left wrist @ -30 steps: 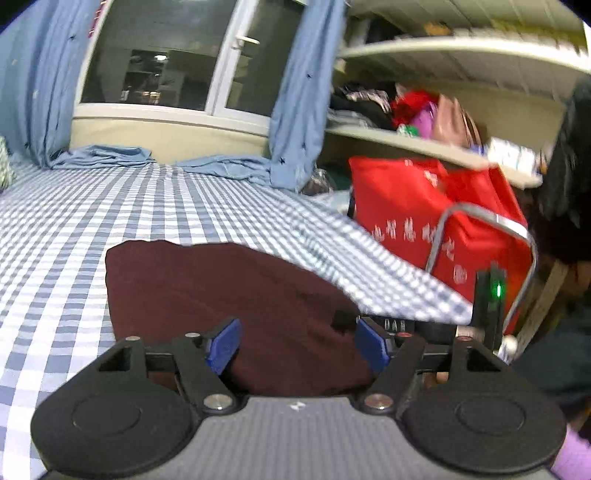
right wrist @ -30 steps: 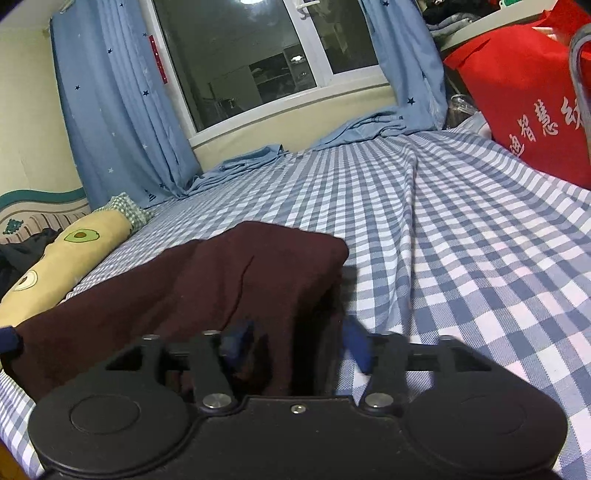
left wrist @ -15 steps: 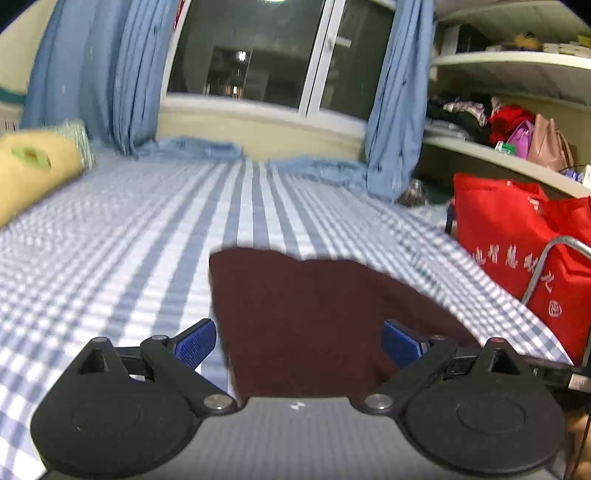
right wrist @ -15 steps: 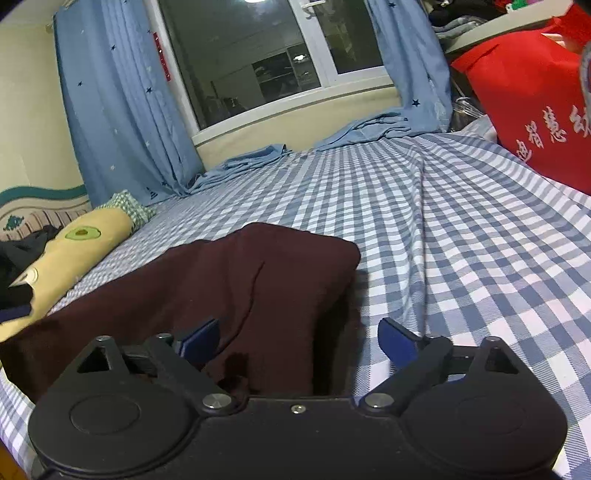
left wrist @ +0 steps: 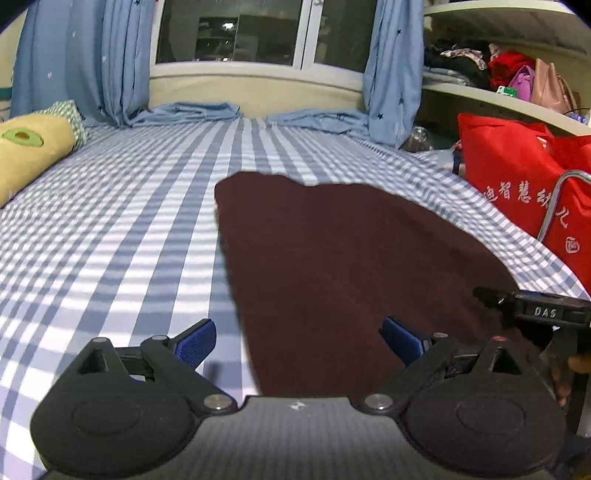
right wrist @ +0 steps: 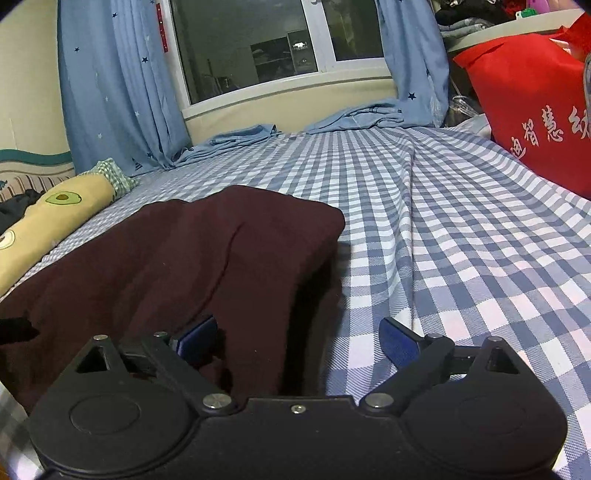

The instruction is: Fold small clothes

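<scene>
I have both tools spread wide with nothing between the fingers. My left gripper (left wrist: 299,341) hovers over the near left edge of the dark maroon garment (left wrist: 351,266) — its left blue pad (left wrist: 195,341) sits above the blue-and-white checked bedsheet (left wrist: 110,240), its right one above the cloth. The garment lies folded flat on the near part of the bed, right of centre in the left wrist view, its straight left edge running away from me toward the window (left wrist: 255,31). My right gripper (right wrist: 297,341) straddles the garment's opposite edge: in that view the maroon cloth (right wrist: 177,254) fills the near left, with a soft crease running down it, and the right pad hangs over bare sheet. In the left view I can see the tip of the right tool (left wrist: 535,312) at the far right, low over the cloth. A yellow avocado-print pillow (left wrist: 29,155) rests at the far left, blue curtains (left wrist: 110,59) pool on the bed under the window, and a red bag (left wrist: 524,184) stands off the right side.
</scene>
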### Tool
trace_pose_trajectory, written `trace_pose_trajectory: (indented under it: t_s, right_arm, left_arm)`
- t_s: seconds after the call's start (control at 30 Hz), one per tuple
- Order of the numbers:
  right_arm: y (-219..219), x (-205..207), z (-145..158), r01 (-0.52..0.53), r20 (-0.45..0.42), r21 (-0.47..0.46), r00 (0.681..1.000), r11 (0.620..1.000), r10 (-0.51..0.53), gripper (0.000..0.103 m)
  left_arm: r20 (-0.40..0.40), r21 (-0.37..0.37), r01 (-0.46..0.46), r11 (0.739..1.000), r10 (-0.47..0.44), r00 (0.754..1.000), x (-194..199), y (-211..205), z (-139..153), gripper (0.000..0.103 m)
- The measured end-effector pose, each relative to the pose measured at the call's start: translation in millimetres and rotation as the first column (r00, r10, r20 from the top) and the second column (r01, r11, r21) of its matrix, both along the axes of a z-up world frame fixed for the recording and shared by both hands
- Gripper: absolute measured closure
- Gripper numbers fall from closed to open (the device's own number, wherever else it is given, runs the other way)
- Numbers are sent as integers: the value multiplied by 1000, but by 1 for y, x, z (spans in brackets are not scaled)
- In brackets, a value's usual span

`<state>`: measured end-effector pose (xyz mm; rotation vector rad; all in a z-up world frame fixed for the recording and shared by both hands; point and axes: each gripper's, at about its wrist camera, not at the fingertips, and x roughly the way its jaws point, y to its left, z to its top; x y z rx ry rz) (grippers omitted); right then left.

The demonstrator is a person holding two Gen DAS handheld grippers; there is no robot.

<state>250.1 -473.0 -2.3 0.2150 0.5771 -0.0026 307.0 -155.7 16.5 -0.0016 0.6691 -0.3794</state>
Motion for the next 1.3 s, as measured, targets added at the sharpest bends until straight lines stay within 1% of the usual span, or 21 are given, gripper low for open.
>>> trace_pose_trajectory:
  t_s: [0.1, 0.17, 0.83, 1.03, 1.13, 1.23, 1.3]
  right_arm:
    - [-1, -2, -3, 1, -3, 14, 1000, 1000, -1, 8]
    - [-3, -2, -4, 1, -3, 21, 1000, 1000, -1, 8]
    - [-4, -1, -5, 5, -2, 30, 1000, 1000, -5, 7]
    - [-5, -1, -5, 4, -2, 34, 1000, 999, -4, 6]
    - [-6, -1, -3, -2, 7, 37, 1000, 999, 2, 5]
    - [-8, 1, 2, -23, 31, 49, 999, 999, 22, 4]
    - [-11, 6, 7, -35, 42, 61, 999, 998, 33, 4]
  left_arm:
    - [-25, -26, -14, 1000, 13, 1000, 0, 5, -8, 4]
    - [-28, -36, -21, 999, 20, 999, -1, 6, -9, 4]
    - [-30, -38, -24, 999, 23, 999, -1, 7, -12, 2]
    - [-35, -45, -25, 999, 23, 999, 0, 6, -13, 0]
    - [-44, -72, -9, 997, 6, 999, 5, 9, -9, 0]
    - [-48, -86, 34, 996, -38, 998, 16, 13, -1, 0]
    - [-37, -74, 18, 997, -21, 999, 27, 14, 4, 1]
